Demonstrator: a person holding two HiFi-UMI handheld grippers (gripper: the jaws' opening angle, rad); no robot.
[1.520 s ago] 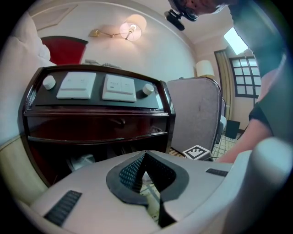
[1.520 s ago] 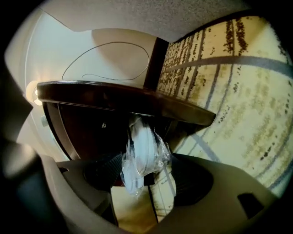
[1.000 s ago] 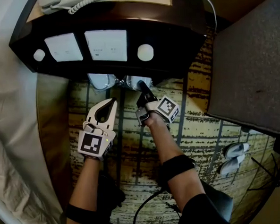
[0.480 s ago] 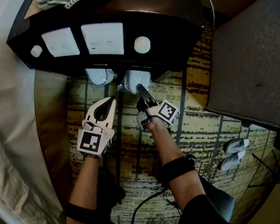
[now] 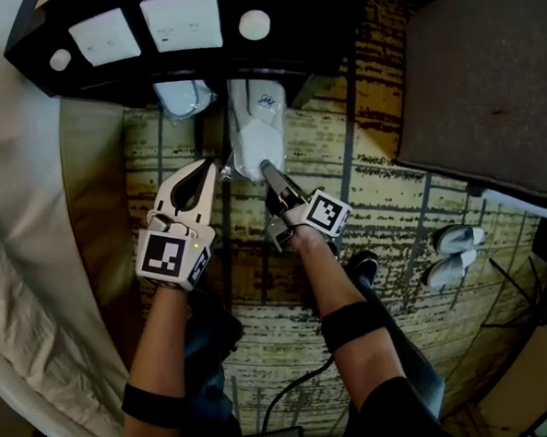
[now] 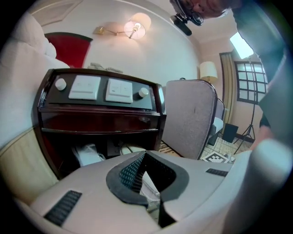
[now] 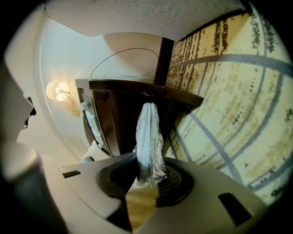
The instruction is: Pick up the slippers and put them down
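Note:
A pair of white slippers in a clear plastic wrap (image 5: 253, 133) lies half out from under the dark nightstand (image 5: 302, 48), on the patterned carpet. My right gripper (image 5: 269, 171) is shut on the near end of this wrap; in the right gripper view the wrapped slippers (image 7: 149, 137) hang from between the jaws of that gripper (image 7: 142, 183). A second wrapped pack (image 5: 181, 96) stays under the nightstand, also seen as a white pack (image 6: 87, 154) in the left gripper view. My left gripper (image 5: 205, 167) is shut and holds nothing, just left of the pulled-out pack.
A grey upholstered chair (image 5: 490, 78) fills the upper right. Another pair of white slippers (image 5: 454, 254) lies on the carpet at the right. White bedding (image 5: 13, 243) runs along the left side. A person's dark shoe (image 5: 363, 263) is beside my right forearm.
My right gripper has drawn the wrapped slippers out from under the nightstand towards me. The left gripper has shifted a little alongside, still shut.

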